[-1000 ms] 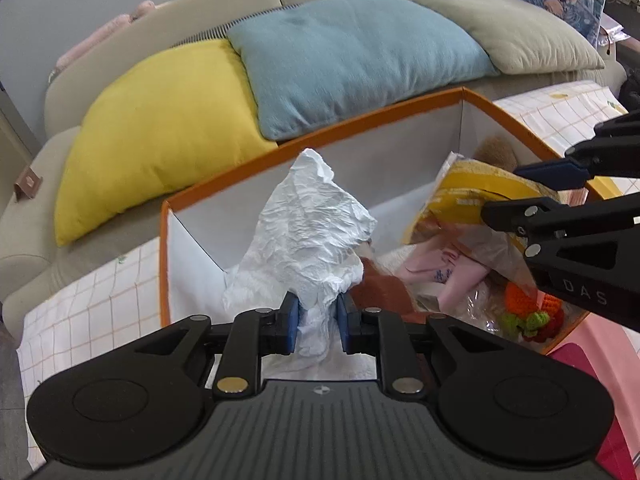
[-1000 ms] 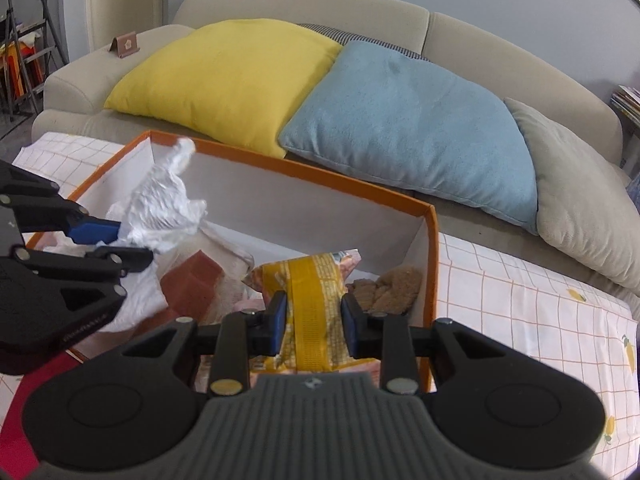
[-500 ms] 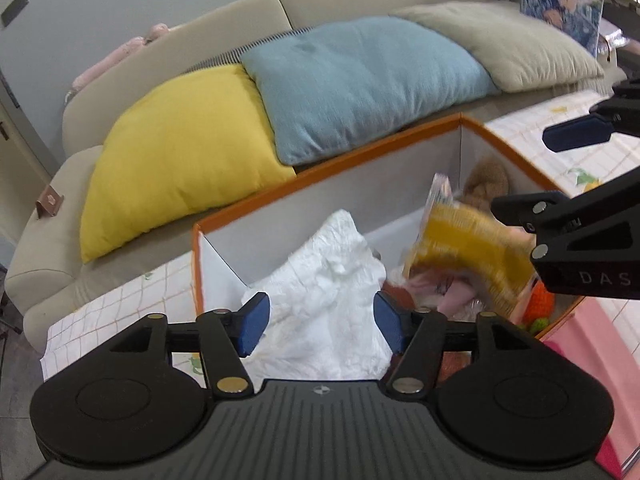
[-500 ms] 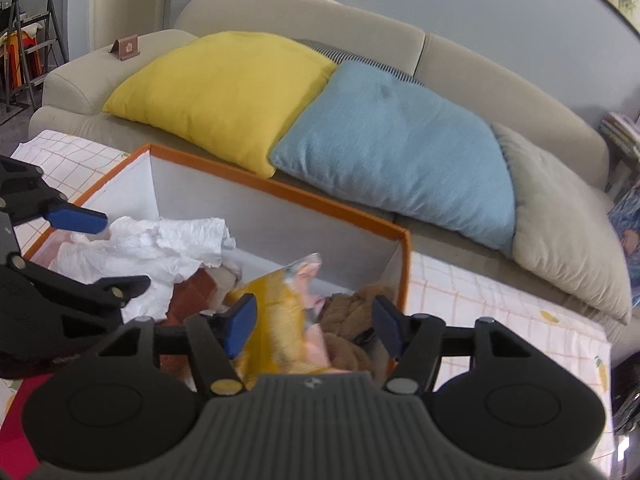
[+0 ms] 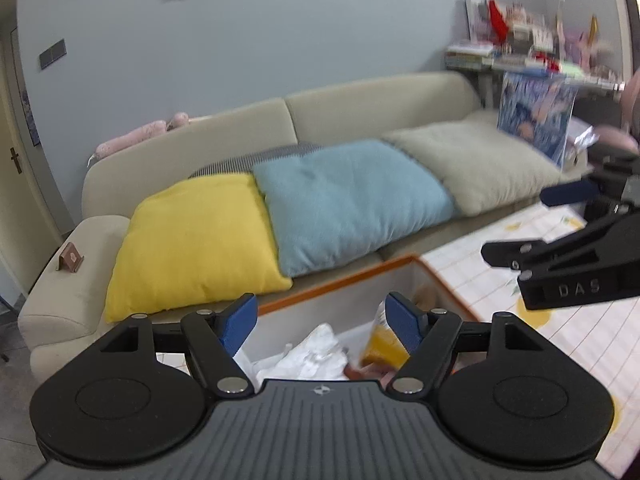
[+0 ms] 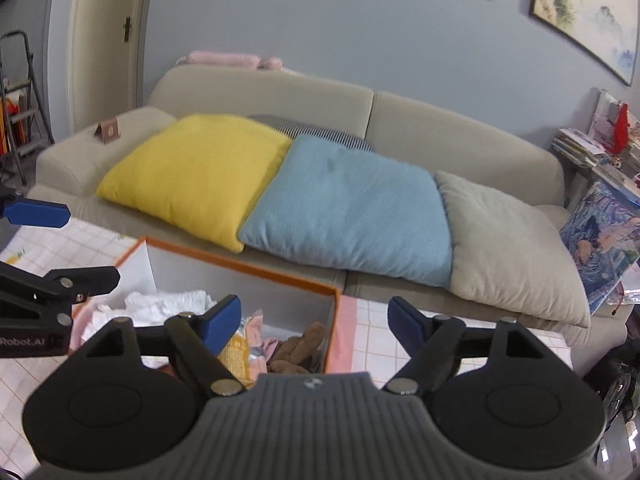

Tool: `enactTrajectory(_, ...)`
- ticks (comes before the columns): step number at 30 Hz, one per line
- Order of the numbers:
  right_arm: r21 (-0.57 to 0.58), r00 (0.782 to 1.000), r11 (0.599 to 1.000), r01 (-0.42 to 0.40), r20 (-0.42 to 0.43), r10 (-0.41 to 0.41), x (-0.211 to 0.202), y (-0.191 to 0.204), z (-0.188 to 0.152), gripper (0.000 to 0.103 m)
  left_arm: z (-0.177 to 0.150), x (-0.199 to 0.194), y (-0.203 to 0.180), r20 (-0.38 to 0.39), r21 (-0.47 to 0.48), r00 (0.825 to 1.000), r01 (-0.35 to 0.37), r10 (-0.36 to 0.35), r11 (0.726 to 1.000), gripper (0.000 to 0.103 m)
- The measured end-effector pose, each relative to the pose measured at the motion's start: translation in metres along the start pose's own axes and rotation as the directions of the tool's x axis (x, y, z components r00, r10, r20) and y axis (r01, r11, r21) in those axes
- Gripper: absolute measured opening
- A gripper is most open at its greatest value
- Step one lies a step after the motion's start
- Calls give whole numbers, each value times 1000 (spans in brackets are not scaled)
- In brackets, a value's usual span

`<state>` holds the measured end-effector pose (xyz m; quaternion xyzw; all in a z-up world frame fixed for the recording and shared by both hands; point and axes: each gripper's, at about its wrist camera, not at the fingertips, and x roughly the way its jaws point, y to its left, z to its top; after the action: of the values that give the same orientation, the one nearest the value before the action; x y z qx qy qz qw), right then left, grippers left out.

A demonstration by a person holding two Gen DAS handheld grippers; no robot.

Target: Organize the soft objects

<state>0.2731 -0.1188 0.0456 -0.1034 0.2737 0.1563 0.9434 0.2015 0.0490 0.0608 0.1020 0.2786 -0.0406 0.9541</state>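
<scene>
An orange-rimmed white box (image 5: pixel 340 280) (image 6: pixel 248 268) stands in front of the sofa. In it lie a crumpled white bag (image 5: pixel 312 356) (image 6: pixel 168 304), a yellow snack packet (image 5: pixel 380 344) (image 6: pixel 240 350) and a brown plush toy (image 6: pixel 298 350). My left gripper (image 5: pixel 322 320) is open and empty, above the near side of the box. My right gripper (image 6: pixel 316 320) is open and empty, above the box's right end. Each gripper shows in the other's view, the right one (image 5: pixel 560 240) and the left one (image 6: pixel 48 240).
A beige sofa (image 5: pixel 360 108) behind the box carries a yellow cushion (image 5: pixel 192 240), a blue cushion (image 5: pixel 348 200) and a grey cushion (image 5: pixel 472 164). A checked cloth (image 5: pixel 500 252) covers the surface under the box. A cluttered shelf (image 5: pixel 520 48) stands at the right.
Both grippers opened and let go of the white bag and the yellow packet, which dropped into the box. Both grippers then rose and pulled back from the box.
</scene>
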Motion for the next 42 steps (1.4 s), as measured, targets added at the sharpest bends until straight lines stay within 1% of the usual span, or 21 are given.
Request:
enactTrajectory(2, 15, 1000, 1000, -3, 23, 3, -22, -7, -2, 87, 3, -18, -1, 37, -39, 999, 25, -23, 999, 87)
enactTrajectory(7, 19, 998, 1000, -22, 63, 20, -71, -17, -13, 89, 0, -53, -8, 89, -113, 993, 85, -75, 990, 88)
enactTrajectory(9, 14, 997, 999, -29, 77, 28, -89, -20, -20, 91, -4, -66, -13, 110, -132, 991, 92, -78, 987, 89)
enactTrajectory(11, 22, 996, 999, -34, 89, 32, -106, -23, -27, 94, -13, -77, -18, 146, -151, 987, 93, -71, 984, 94)
enactTrajectory(13, 43, 995, 998, -55, 90, 51, -119, -26, -35, 95, -24, -87, -22, 169, -161, 984, 92, -65, 983, 96)
enactTrajectory(16, 90, 993, 992, -84, 88, 77, -137, -28, -50, 98, -38, -98, -27, 131, -196, 991, 62, -37, 979, 97)
enactTrajectory(18, 118, 993, 989, -89, 83, 80, -144, -27, -61, 98, -49, -105, -30, 105, -226, 994, 19, 5, 974, 97)
enactTrajectory(19, 132, 994, 988, -79, 80, 69, -148, -26, -67, 98, -55, -108, -33, 101, -228, 994, -16, 40, 973, 97)
enactTrajectory(21, 172, 996, 983, -61, 69, 49, -153, -24, -80, 99, -66, -119, -42, 106, -215, 987, -93, 118, 972, 97)
enactTrajectory(23, 225, 998, 973, -51, 50, 40, -159, -22, -94, 100, -75, -127, -51, 94, -217, 983, -136, 159, 967, 97)
enactTrajectory(26, 269, 999, 963, -27, 30, 20, -170, -17, -115, 100, -88, -134, -58, 41, -242, 989, -131, 145, 961, 97)
enactTrajectory(29, 249, 1000, 969, -6, -2, 7, -177, -11, -126, 100, -100, -136, -61, -32, -273, 991, -136, 132, 952, 97)
enactTrajectory(31, 235, 1000, 972, -7, -18, 11, -181, -9, -131, 100, -109, -138, -64, -84, -275, 989, -141, 122, 951, 97)
enactTrajectory(34, 230, 998, 973, 1, -56, 12, -186, -6, -137, 100, -118, -143, -74, -155, -262, 982, -148, 110, 954, 97)
enactTrajectory(36, 237, 996, 972, 1, -88, 20, -191, -4, -144, 100, -123, -150, -82, -172, -261, 980, -147, 104, 954, 97)
enactTrajectory(37, 239, 995, 971, -3, -97, 27, -194, -3, -147, 100, -123, -153, -86, -175, -246, 979, -147, 105, 958, 97)
enactTrajectory(39, 239, 994, 971, 0, -105, 25, -198, 0, -153, 100, -123, -157, -92, -174, -216, 977, -161, 124, 963, 97)
enactTrajectory(42, 213, 995, 977, 14, -99, 7, -204, 5, -156, 100, -119, -160, -93, -165, -223, 978, -164, 128, 961, 97)
